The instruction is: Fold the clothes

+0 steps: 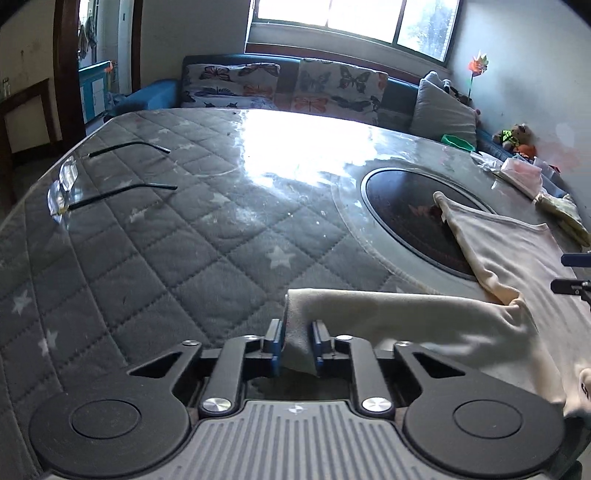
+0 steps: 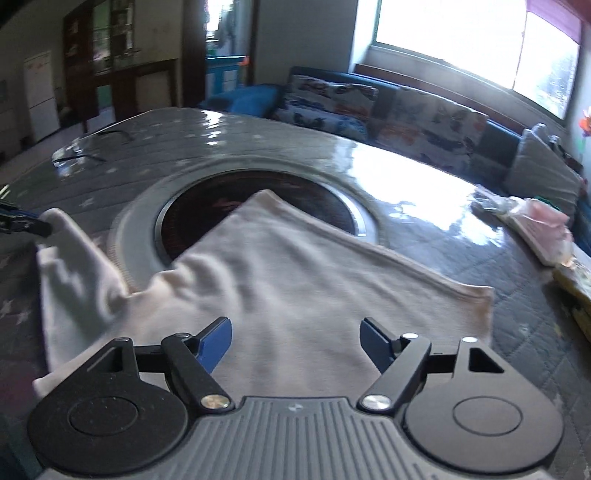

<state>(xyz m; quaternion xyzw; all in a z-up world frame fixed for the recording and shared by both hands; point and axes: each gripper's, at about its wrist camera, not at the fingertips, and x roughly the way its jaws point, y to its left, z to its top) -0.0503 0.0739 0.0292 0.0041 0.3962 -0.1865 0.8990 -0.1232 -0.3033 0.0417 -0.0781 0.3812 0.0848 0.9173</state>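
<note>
On the quilted grey desk (image 1: 177, 266), under its glossy clear cover, a cream garment (image 2: 295, 280) lies spread, one corner reaching over the dark round inset (image 2: 207, 206) at the desk's middle. From the left wrist view the cloth occupies the 3 to 5 o'clock part of the frame, with a sleeve-like flap (image 1: 388, 314) drawn toward 6 o'clock. The left tongs (image 1: 298, 345) are nearly closed, their blue pads pinching the edge of that flap between them. The right tongs (image 2: 295, 343) stand wide apart above the garment's near portion, gripping nothing; whether they touch the cloth cannot be told. In the right wrist view the left tongs' tips show at 9 o'clock, against the raised cloth end (image 2: 62, 236). A pair of glasses (image 1: 70, 184) rests at 10 o'clock on the desk, well apart from the garment. Folded pale items (image 1: 521, 173) sit near the desk's edge at 2 o'clock. Beyond the desk, butterfly-print cushions (image 1: 284, 85) line a sofa beneath a bright window (image 1: 351, 18).
</note>
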